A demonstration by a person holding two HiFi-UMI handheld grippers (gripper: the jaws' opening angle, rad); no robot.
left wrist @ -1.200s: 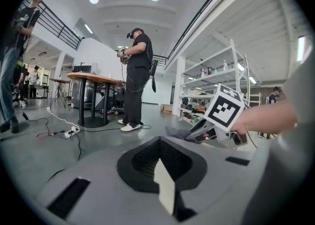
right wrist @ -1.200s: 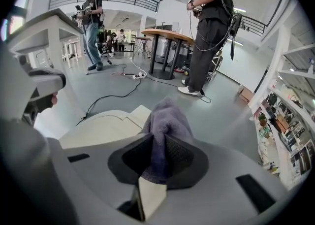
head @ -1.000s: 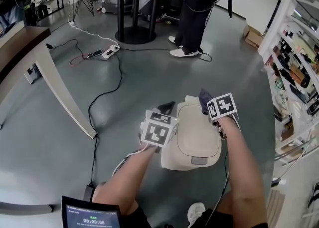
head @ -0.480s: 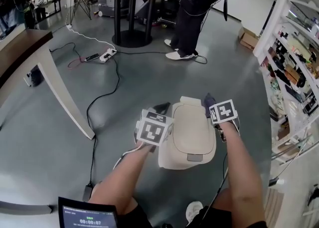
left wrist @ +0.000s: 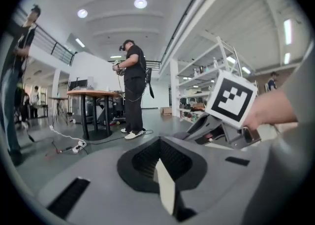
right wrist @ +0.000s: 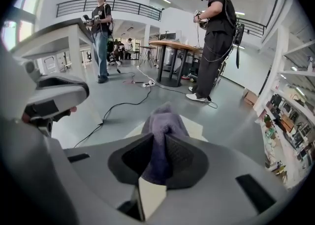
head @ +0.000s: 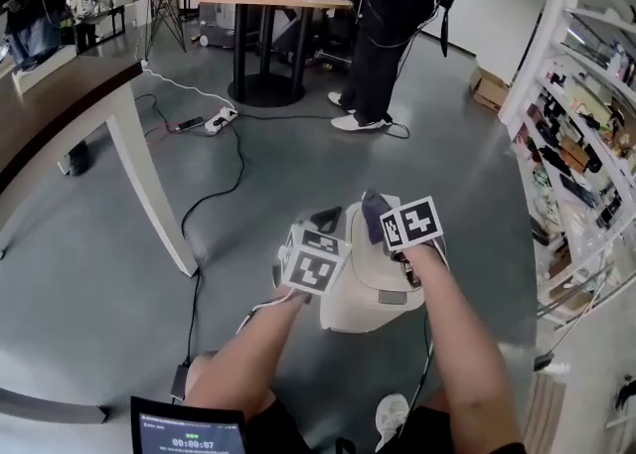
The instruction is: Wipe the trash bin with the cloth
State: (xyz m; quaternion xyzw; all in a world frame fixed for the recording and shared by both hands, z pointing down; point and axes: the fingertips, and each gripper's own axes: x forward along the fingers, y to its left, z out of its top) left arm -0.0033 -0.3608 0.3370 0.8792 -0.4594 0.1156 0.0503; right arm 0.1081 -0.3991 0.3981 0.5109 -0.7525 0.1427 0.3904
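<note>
- Head view: one beige trash bin (head: pixel 370 291) stands near on the floor (head: pixel 258 194), two grippers at it. The left gripper (head: pixel 328 215) is beside its left wall; the right gripper (head: pixel 382 216) holds one dark cloth (head: pixel 370 206) over the lid's far end. One person (head: pixel 383 35), far, is cut off by the top edge
- Left gripper view: jaws clenched together, empty; bin hidden
- Right gripper view: jaws grasp the cloth, which hides part of the lid

One trash bin (head: pixel 358 285) down there, and one cloth (head: pixel 373 206). Two tools in play: left hand-held gripper (left wrist: pixel 158 146), right hand-held gripper (right wrist: pixel 156 146). On the floor, one power strip (head: pixel 221 116), and one cardboard box (head: pixel 487 89) out wide.
</note>
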